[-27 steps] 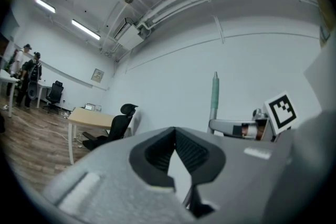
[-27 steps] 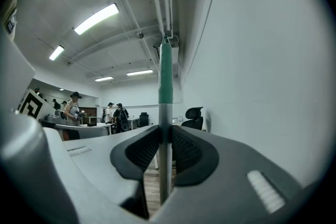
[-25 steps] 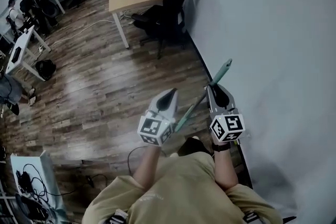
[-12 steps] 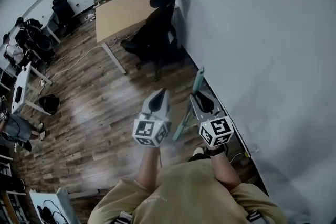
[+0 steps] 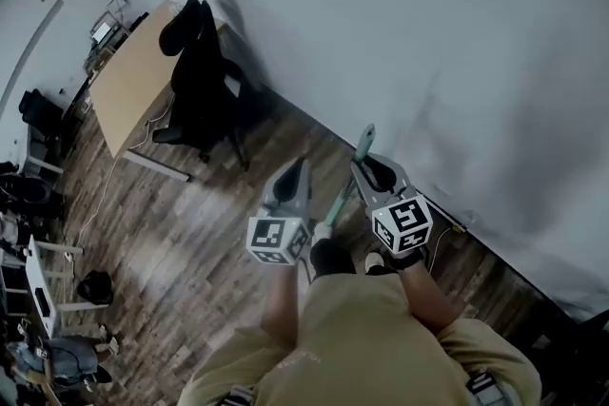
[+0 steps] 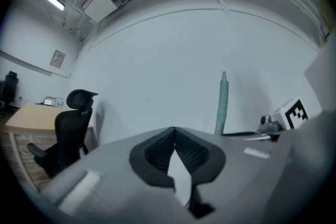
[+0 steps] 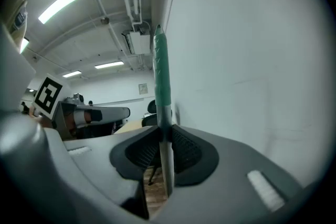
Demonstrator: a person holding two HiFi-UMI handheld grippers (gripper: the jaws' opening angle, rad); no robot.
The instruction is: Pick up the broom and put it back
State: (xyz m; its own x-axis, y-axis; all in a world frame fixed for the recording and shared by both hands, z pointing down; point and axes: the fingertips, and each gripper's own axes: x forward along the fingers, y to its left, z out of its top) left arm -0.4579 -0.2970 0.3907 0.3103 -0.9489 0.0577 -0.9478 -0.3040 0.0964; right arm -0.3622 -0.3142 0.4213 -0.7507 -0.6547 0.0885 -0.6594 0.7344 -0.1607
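broom, a thin grey metal shaft with a green ribbed grip (image 7: 160, 76), stands upright close to the white wall (image 5: 457, 33), clamped in the right hand-held gripper (image 7: 166, 147). the left hand-held gripper (image 6: 176, 150) is closed on nothing. my worry: the narrow shaft may swivel or slide in that single pinch, scrape the wall, or topple if set leaning badly.

Green grip, grey shaft on broom (image 7: 161, 76); black chair (image 5: 202, 76); tan desk (image 5: 133, 86); brown plank floor (image 5: 190, 242); white wall (image 5: 428, 33).
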